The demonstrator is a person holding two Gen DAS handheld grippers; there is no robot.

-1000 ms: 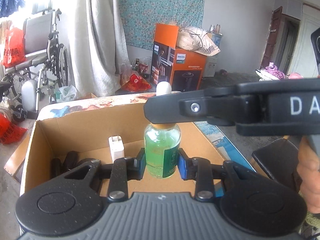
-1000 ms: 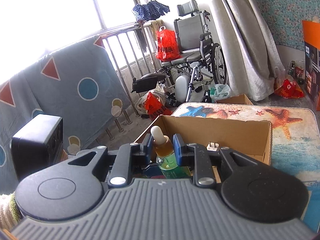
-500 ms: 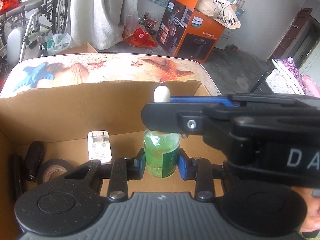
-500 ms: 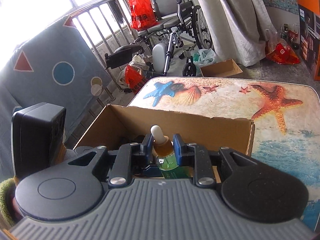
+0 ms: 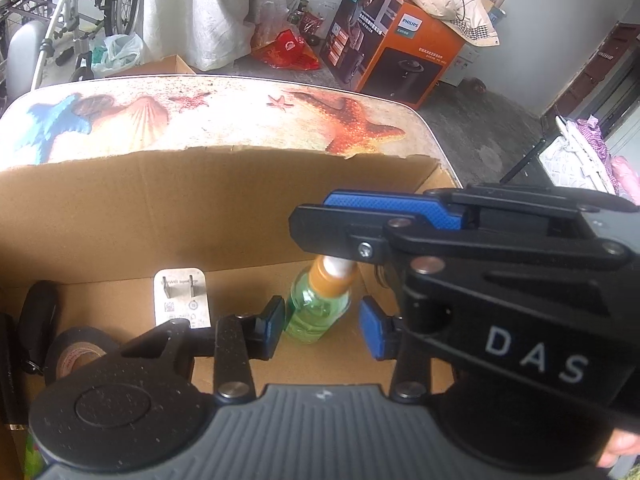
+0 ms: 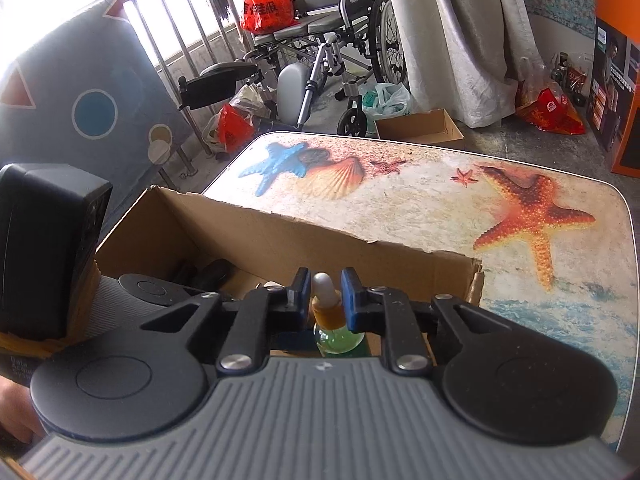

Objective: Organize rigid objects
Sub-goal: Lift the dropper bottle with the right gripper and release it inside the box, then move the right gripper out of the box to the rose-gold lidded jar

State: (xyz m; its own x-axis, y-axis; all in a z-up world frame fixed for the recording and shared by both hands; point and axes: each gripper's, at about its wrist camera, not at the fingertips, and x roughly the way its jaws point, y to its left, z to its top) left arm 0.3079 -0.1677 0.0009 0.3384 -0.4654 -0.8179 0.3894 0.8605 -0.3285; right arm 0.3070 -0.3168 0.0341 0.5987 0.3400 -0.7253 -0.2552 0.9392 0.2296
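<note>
Starfish-print table (image 6: 400,200) carries the cardboard box (image 5: 200,208), where charger (image 5: 182,298) and tape roll (image 5: 78,350) already lie. Green dropper bottle (image 5: 316,312) stands inside; left gripper (image 5: 322,326) has just spread clear of it, while right gripper (image 6: 326,294) pinches its bulb, release remaining.

Dropper bottle (image 5: 316,312): clear glass, green liquid inside, orange collar, white rubber bulb on top. It stands upright on the floor of the cardboard box (image 5: 120,208), towards the box's right end and clear of its walls. Cardboard box: open-topped, torn upper rim, resting on the worktop (image 5: 224,116).

Also on the box floor: a white plug adapter (image 5: 182,296) lying flat, prongs up, left of the bottle; a roll of black tape (image 5: 76,352) lying flat; a dark oblong item (image 5: 36,316) at the left end, not identifiable.
</note>
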